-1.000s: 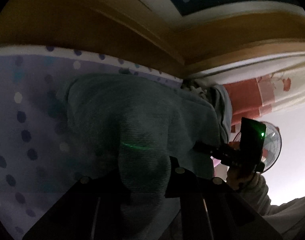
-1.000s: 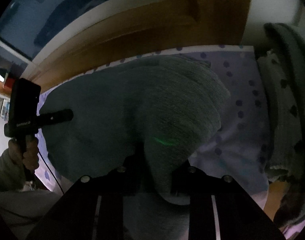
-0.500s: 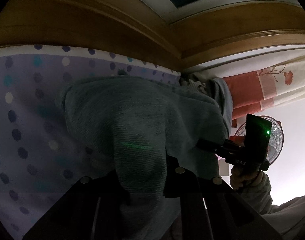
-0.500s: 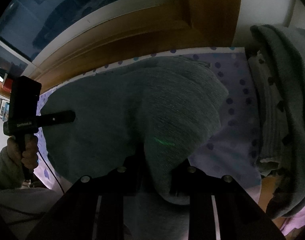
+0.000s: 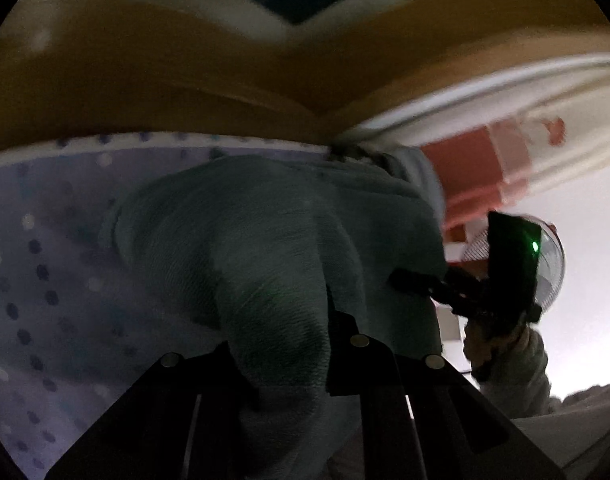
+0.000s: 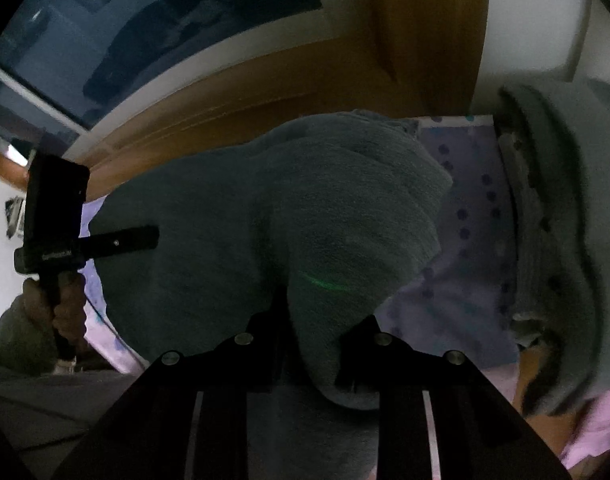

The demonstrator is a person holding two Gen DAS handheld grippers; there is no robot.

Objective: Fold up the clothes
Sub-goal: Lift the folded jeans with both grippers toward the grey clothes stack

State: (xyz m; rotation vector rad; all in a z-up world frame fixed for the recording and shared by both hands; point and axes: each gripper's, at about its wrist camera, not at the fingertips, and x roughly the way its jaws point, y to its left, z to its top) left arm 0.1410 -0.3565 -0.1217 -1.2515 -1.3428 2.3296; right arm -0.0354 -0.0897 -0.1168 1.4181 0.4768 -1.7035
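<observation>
A grey-green knitted garment [image 5: 265,240] lies bunched on a lilac dotted bedsheet [image 5: 37,272]. My left gripper [image 5: 281,344] is shut on a fold of it, and the cloth bulges up between the fingers. My right gripper [image 6: 313,340] is shut on another fold of the same garment [image 6: 305,208]. Each gripper shows in the other's view: the right one [image 5: 409,280] at the garment's right edge, the left one [image 6: 145,238] at its left edge. The fingertips are hidden in the cloth.
A wooden bed frame [image 5: 225,80] runs behind the sheet. A stack of folded grey clothes [image 6: 553,220] lies at the right of the bed. A fan [image 5: 549,260] and a red patterned curtain [image 5: 477,168] stand beyond the bed.
Both grippers have moved forward towards the bed frame with the garment still held, so the cloth bunches higher. The left view is blurred by motion.
</observation>
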